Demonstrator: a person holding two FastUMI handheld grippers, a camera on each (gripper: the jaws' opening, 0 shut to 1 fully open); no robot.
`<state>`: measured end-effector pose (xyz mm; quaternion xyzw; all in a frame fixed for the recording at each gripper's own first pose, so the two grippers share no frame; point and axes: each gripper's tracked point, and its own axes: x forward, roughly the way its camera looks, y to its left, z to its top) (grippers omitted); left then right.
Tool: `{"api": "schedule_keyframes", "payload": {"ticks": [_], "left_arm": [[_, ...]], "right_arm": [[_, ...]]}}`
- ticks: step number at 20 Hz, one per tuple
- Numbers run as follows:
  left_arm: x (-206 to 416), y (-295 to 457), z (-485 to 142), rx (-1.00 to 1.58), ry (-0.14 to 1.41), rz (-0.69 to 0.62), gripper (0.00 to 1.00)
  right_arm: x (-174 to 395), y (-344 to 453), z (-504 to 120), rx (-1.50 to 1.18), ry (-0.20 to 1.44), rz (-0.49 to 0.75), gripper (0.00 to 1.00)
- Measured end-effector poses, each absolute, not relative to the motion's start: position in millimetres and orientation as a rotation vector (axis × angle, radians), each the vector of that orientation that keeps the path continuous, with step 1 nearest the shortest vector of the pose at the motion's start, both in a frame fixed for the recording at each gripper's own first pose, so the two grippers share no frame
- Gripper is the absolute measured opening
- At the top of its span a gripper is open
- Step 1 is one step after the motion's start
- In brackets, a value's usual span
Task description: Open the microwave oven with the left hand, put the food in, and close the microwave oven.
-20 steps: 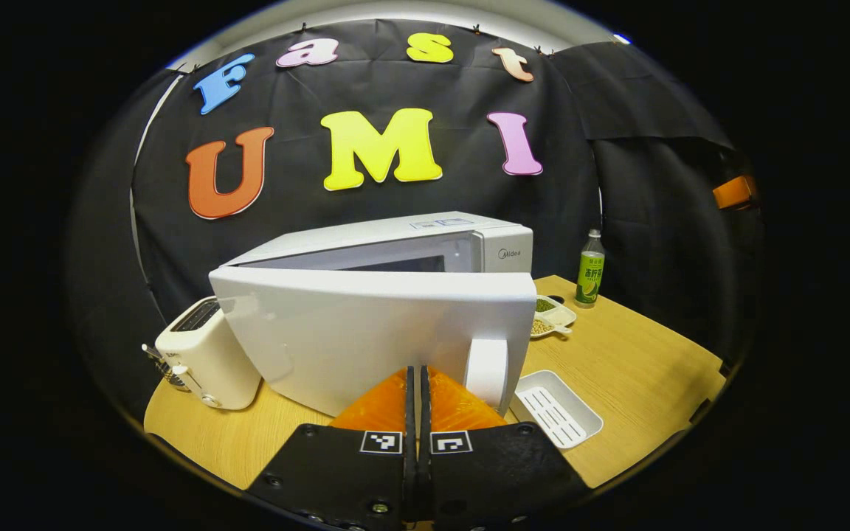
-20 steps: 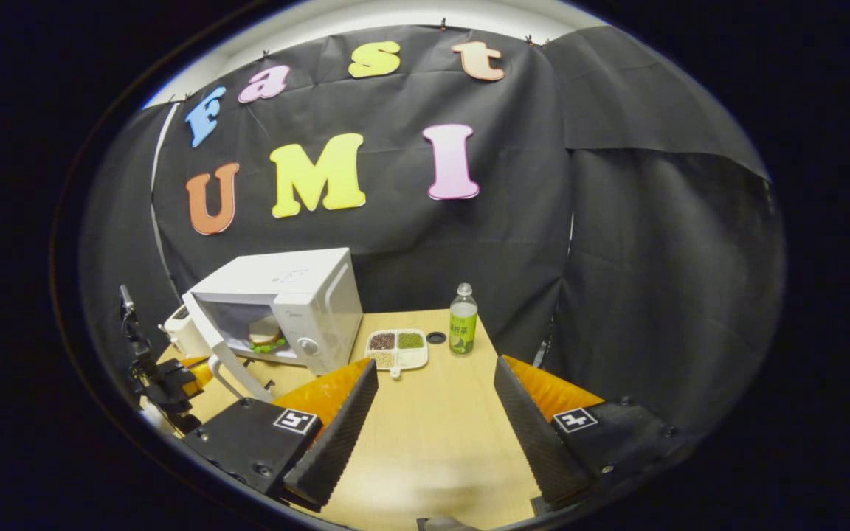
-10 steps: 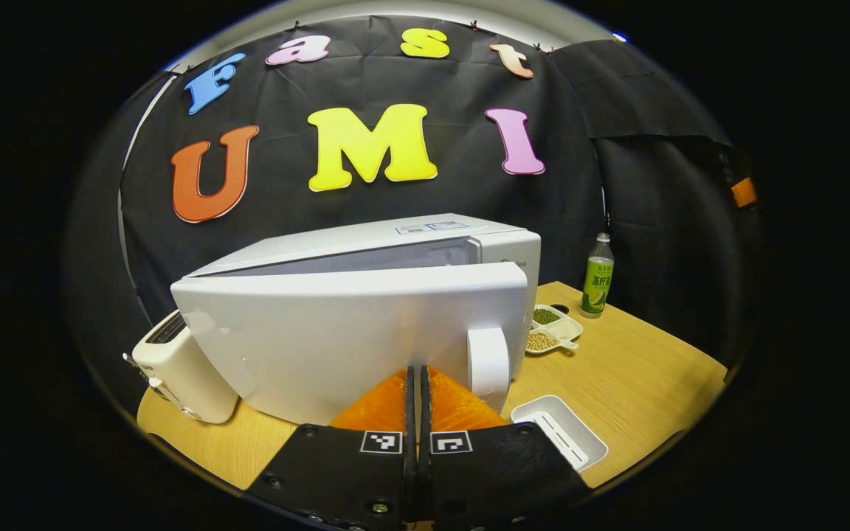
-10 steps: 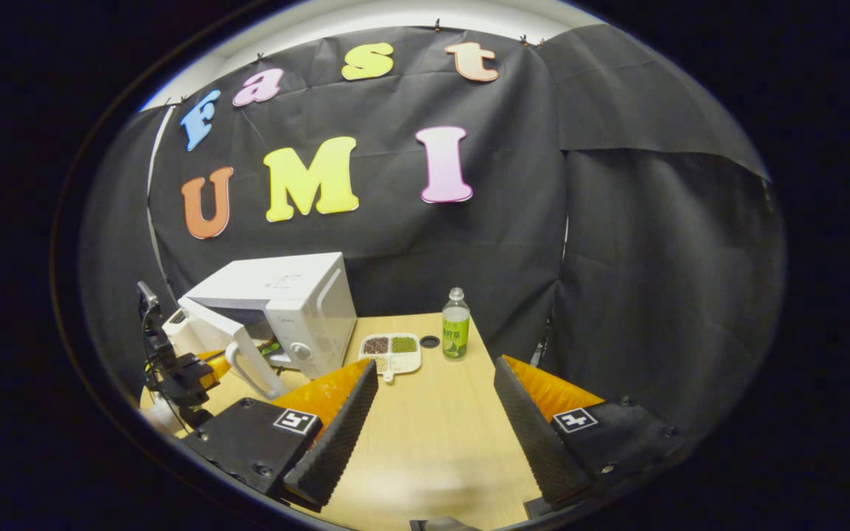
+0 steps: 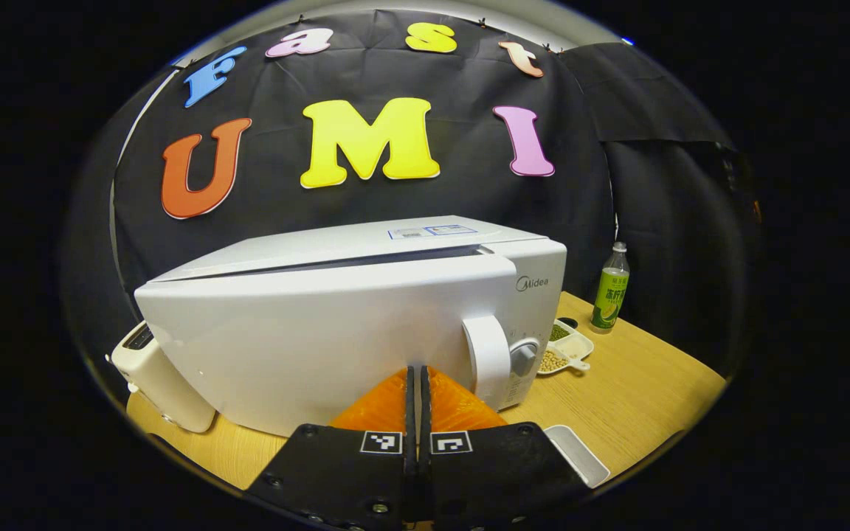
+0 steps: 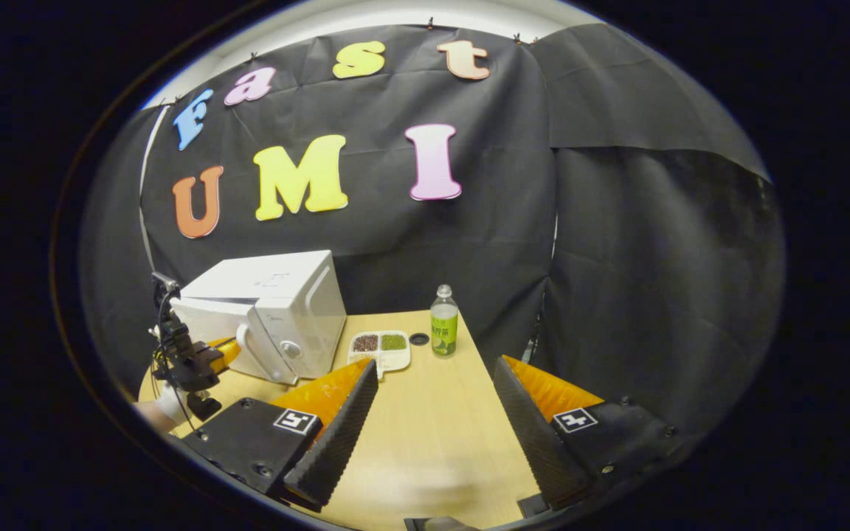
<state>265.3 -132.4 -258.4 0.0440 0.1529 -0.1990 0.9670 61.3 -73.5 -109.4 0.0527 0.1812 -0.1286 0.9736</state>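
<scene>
- Left gripper view: left hand-held gripper (image 5: 416, 383) clenched, fingers together with nothing between them, tips pressed against the white door (image 5: 307, 339) of the microwave oven (image 5: 366, 243). Judged as a push to close; a narrow dark gap along the door's top edge says it is not yet latched.
- Door handle (image 5: 488, 360) sits just right of the fingertips. Food is hidden behind the door; presumably inside.
- Brand "Midea" reads on the control panel; the top sticker is too small to read.
- White toaster (image 5: 159, 376) at left, green-labelled bottle (image 5: 611, 289) at right on the tabletop (image 5: 639, 383).
- Right gripper view: right hand-held gripper (image 6: 432, 428) released, fingers wide apart, empty, held well apart from the oven, likely parked clear of the door.
- Compartment dish (image 6: 381, 349) of beans lies between oven and bottle.
</scene>
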Motion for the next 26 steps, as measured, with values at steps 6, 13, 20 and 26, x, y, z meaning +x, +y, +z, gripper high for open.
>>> {"api": "schedule_keyframes", "payload": {"ticks": [6, 13, 20, 26], "left_arm": [[274, -137, -266, 0.068, 0.322, -0.39, 0.0], [281, -141, -271, 0.051, 0.372, -0.342, 0.0], [261, -141, -238, 0.041, 0.327, -0.335, 0.0], [222, -132, -192, 0.012, 0.286, -0.387, 0.84]], "right_arm": [[70, -80, -110, 0.113, 0.375, -0.276, 1.0], [88, -68, -110, 0.119, 0.381, -0.239, 0.92], [103, -40, -101, 0.134, 0.339, -0.178, 1.0], [96, -26, -93, 0.094, 0.306, -0.152, 0.92]]}}
